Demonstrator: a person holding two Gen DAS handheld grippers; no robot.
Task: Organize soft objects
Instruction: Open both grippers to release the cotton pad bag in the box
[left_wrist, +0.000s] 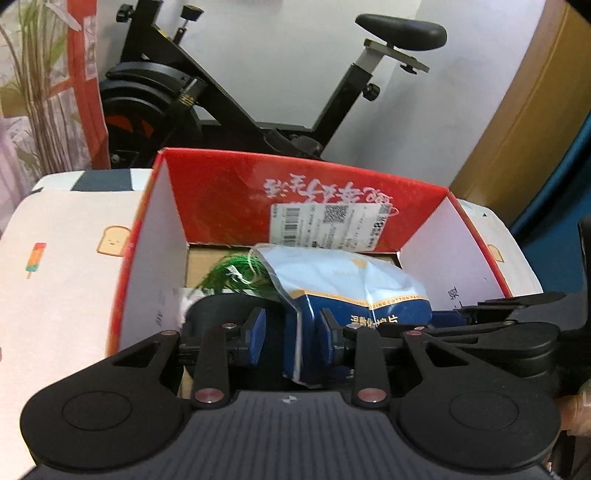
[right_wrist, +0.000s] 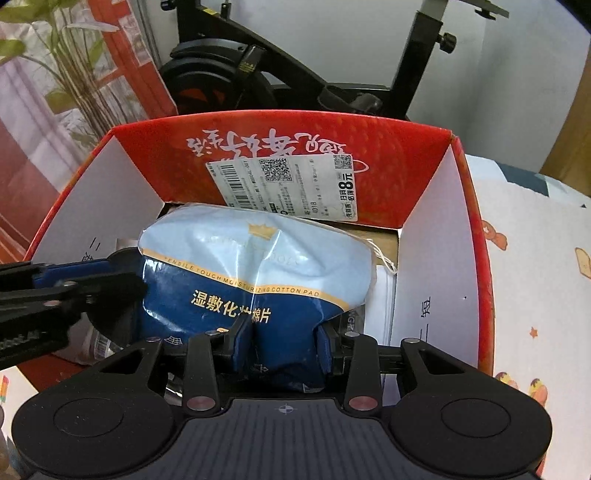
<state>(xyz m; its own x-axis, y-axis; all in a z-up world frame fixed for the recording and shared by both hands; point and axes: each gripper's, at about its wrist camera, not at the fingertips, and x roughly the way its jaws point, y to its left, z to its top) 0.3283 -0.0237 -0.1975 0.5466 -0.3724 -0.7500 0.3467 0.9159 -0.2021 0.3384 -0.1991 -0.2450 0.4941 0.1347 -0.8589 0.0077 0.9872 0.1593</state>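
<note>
A blue and pale-blue bag of cotton pads (right_wrist: 258, 266) hangs low inside an open red cardboard box (right_wrist: 147, 147). My right gripper (right_wrist: 282, 349) is shut on the bag's near dark-blue end, which bulges between the pads. My left gripper (right_wrist: 136, 280) reaches in from the left and pinches the bag's left edge. In the left wrist view that edge of the bag (left_wrist: 351, 284) sits between the left gripper's (left_wrist: 291, 332) blue pads. The right gripper (left_wrist: 443, 317) shows on the bag's far side. Under the bag in the box (left_wrist: 221, 199) lie a green thread bundle (left_wrist: 229, 277) and a black round thing (left_wrist: 218, 314).
A white item (right_wrist: 384, 302) lies in the box beneath the bag's right side. The box stands on a white cloth with cartoon prints (left_wrist: 55, 277). Behind it stand a black exercise bike (left_wrist: 258, 92) and a plant (left_wrist: 37, 74). A shipping label (right_wrist: 288, 184) is stuck on the box's far wall.
</note>
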